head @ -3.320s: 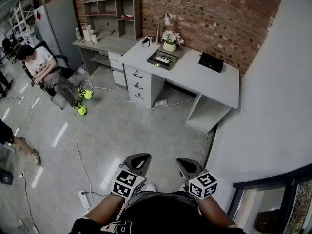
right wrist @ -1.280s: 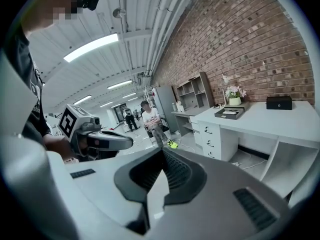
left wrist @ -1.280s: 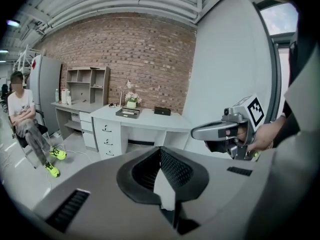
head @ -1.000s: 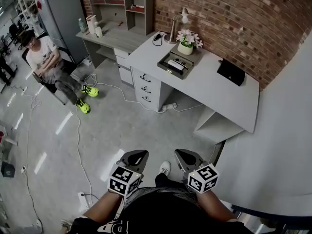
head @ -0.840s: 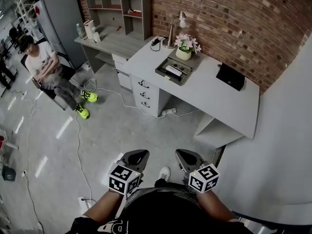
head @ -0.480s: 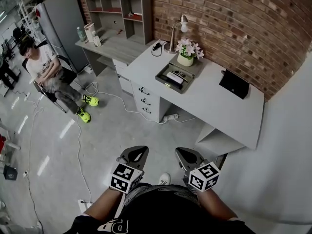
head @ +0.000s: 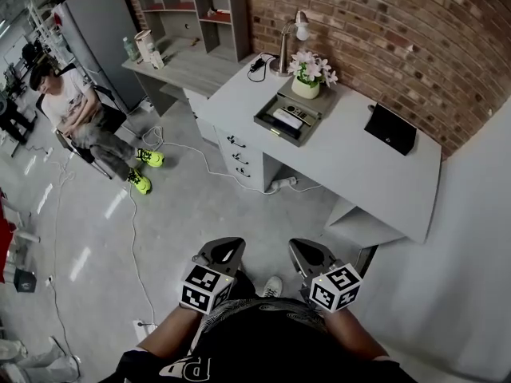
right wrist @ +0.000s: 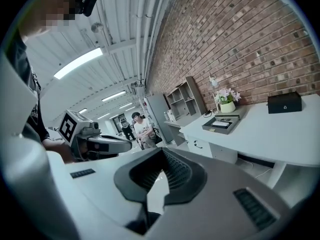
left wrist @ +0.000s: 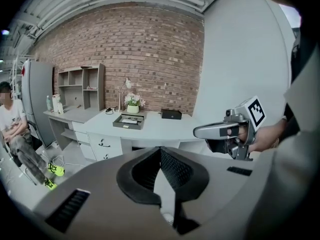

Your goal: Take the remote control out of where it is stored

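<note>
- Brick wall (head: pixel 383 30) backs a grey tabletop (head: pixel 351 154), well apart from you.
- Remote control (head: pixel 286 116): lying in the dark tray (head: pixel 270 126) on that tabletop, just beside the flower pot (head: pixel 306 87).
- Your left gripper (head: pixel 226 248): fingers clenched together, nothing between them, held over the floor.
- Your right gripper (head: pixel 304 250): fingers likewise clenched, empty.

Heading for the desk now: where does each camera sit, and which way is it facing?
Head view: on the person's head, looking steeply down at the floor and grey desk; shows the torso, left gripper and right gripper.
Left gripper view: on the left gripper, looking along its shut jaws at the desk; the right gripper and its hand show at right.
Right gripper view: on the right gripper, looking along its shut jaws; the left gripper shows at left.
Shared: all three show the tray on the desk.
</note>
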A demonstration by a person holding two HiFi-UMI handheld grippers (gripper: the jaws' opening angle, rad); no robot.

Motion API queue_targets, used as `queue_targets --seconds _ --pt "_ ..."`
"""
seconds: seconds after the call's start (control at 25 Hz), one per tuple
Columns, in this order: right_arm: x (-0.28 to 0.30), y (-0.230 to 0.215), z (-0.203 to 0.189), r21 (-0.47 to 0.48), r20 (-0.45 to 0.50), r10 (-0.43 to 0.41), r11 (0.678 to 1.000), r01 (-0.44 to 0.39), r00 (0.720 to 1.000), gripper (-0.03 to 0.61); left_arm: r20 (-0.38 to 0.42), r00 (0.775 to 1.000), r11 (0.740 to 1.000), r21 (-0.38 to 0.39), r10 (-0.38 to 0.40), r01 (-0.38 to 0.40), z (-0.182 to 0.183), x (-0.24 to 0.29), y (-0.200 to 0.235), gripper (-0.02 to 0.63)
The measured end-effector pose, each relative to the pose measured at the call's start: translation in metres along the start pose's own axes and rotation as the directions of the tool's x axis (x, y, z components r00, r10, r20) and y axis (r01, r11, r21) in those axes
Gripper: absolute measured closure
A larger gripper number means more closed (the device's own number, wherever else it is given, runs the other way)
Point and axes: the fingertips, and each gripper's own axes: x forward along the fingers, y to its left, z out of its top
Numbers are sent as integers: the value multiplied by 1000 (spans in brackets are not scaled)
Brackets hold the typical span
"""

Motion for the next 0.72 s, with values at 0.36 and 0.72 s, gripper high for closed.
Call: queue_targets --seconds 0.36,0.72 --pt "8 -26 2 19 9 -52 998 52 999 574 -7 998 997 40 -59 59 16 33 5 606" --pt "44 -58 17 13 -29 -96 995 97 995 574 -14 996 995 47 -85 86 35 71 43 606"
